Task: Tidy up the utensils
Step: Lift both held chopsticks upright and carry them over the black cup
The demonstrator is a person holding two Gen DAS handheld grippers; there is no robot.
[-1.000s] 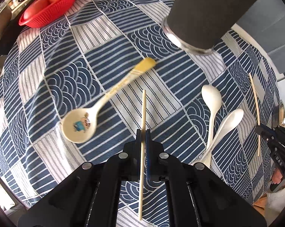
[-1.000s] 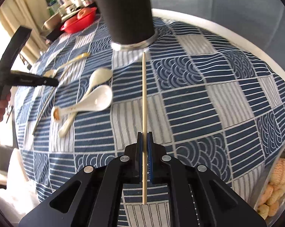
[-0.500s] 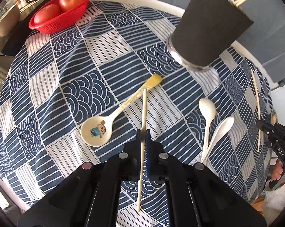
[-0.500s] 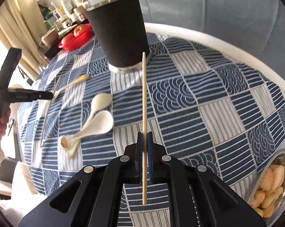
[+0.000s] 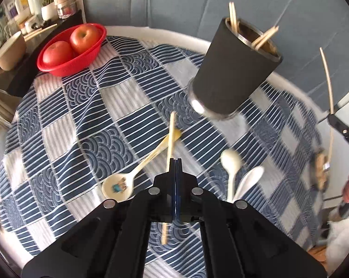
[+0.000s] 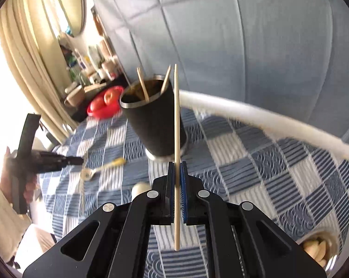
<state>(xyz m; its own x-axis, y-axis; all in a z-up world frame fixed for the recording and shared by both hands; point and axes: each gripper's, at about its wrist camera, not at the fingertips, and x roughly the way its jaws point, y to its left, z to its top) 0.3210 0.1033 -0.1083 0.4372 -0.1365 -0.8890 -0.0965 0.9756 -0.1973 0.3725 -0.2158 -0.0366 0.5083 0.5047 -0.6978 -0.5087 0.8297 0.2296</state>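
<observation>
My left gripper (image 5: pixel 176 162) is shut on a wooden chopstick (image 5: pixel 170 136) and holds it above the table. My right gripper (image 6: pixel 177 165) is shut on another wooden chopstick (image 6: pixel 177 115), held upright beside the black cup (image 6: pixel 154 120). The black cup (image 5: pixel 234 74) holds several chopsticks. A yellow cartoon spoon (image 5: pixel 137 173) and two white spoons (image 5: pixel 231 164) lie on the blue patterned tablecloth (image 5: pixel 86 120). The right gripper also shows at the right edge of the left wrist view (image 5: pixel 336 125), with its chopstick (image 5: pixel 327 78).
A red basket with two apples (image 5: pixel 72 46) stands at the far left of the table. A bowl of snacks (image 6: pixel 318 250) sits at the near right. A tan mug (image 5: pixel 7 53) and bottles stand on a side shelf. A grey-blue sofa back is behind the table.
Both grippers have risen and tilted up with their chopsticks. The cup's open rim now shows in both views. The right chopstick now stands next to the cup.
</observation>
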